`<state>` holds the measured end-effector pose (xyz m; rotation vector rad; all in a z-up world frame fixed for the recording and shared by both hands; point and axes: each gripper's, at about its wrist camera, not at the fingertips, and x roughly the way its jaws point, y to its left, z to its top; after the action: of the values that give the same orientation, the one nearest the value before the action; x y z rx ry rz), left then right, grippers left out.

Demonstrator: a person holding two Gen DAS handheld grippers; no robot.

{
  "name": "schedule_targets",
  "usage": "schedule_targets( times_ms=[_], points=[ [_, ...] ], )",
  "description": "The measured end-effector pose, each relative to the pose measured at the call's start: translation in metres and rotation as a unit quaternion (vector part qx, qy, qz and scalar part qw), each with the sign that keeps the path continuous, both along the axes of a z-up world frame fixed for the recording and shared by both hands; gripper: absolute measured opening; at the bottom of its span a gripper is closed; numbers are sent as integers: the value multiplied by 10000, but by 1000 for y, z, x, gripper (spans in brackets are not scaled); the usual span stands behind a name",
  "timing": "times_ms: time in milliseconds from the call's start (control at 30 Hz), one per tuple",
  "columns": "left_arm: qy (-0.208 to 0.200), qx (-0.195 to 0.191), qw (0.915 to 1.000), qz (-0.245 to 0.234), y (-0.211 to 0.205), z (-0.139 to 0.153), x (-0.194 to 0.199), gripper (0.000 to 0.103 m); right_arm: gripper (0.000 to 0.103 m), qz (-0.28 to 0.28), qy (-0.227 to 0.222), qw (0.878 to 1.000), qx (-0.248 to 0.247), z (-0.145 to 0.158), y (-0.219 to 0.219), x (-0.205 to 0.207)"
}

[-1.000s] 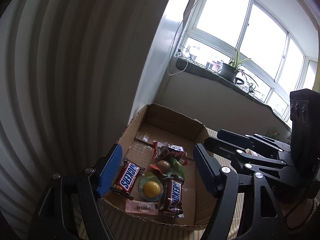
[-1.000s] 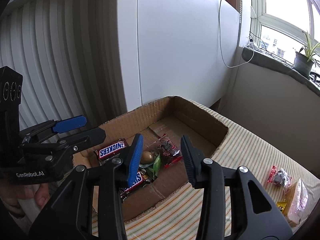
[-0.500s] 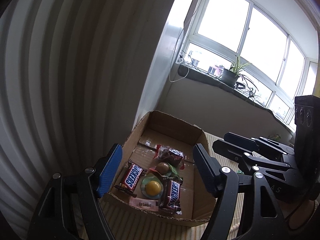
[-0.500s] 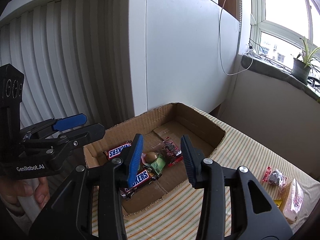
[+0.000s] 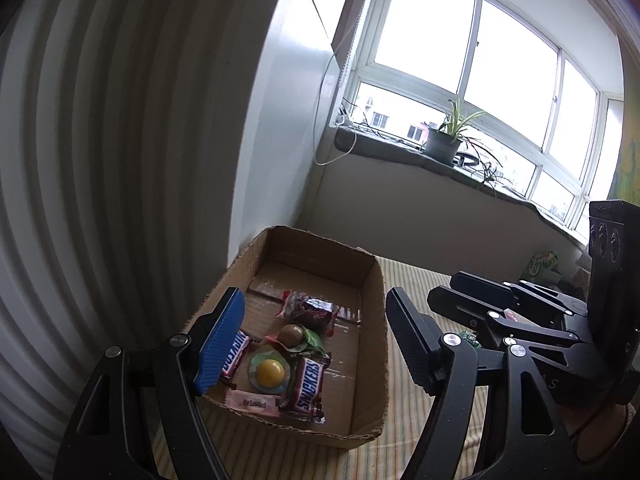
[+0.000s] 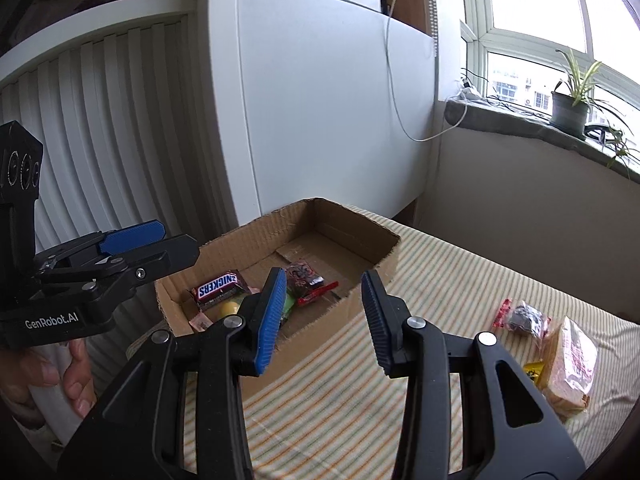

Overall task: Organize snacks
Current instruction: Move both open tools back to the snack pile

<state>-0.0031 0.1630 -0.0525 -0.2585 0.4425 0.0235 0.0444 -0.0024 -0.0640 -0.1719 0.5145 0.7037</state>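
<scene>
A shallow cardboard box (image 5: 370, 344) (image 6: 372, 240) sits on a striped cloth. In it lie two Snickers bars (image 5: 308, 384) (image 6: 218, 285), a yellow egg-shaped candy (image 5: 268, 372), a brown round candy (image 5: 291, 334), a dark red-wrapped snack (image 5: 310, 308) (image 6: 302, 274) and a pink wrapper (image 5: 252, 402). My left gripper (image 5: 312, 344) is open and empty, above the box's near end. My right gripper (image 6: 324, 320) is open and empty, above the box's near wall. Loose snacks lie on the cloth to the right: a dark red-edged packet (image 6: 522, 316), a clear-wrapped pastry (image 6: 568, 364) and a small yellow packet (image 6: 534, 370).
A white ribbed wall (image 6: 120, 140) and a white cabinet (image 6: 320, 120) stand behind the box. A window sill with a potted plant (image 5: 444, 142) runs along the back. A green bag (image 5: 542, 264) lies at the far right of the cloth.
Both grippers have pulled back and up from the box, which now looks smaller and farther. Both stay open and empty. The snacks in the box have not moved.
</scene>
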Motion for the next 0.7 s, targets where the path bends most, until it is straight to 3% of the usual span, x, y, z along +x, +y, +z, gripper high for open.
schedule_targets(
  times_ms=[133, 467, 700],
  points=[
    [65, 185, 9995, -242, -33, 4, 8, 73, 52, -414, 62, 9989, 189, -5, -49, 2],
    [145, 565, 9913, -1177, -142, 10, 31, 73, 52, -1679, 221, 9846, 430, -18, -195, -3],
    [138, 785, 9806, -1791, -196, 9, 34, 73, 52, -2093, 215, 9765, 467, -17, -243, -11]
  ],
)
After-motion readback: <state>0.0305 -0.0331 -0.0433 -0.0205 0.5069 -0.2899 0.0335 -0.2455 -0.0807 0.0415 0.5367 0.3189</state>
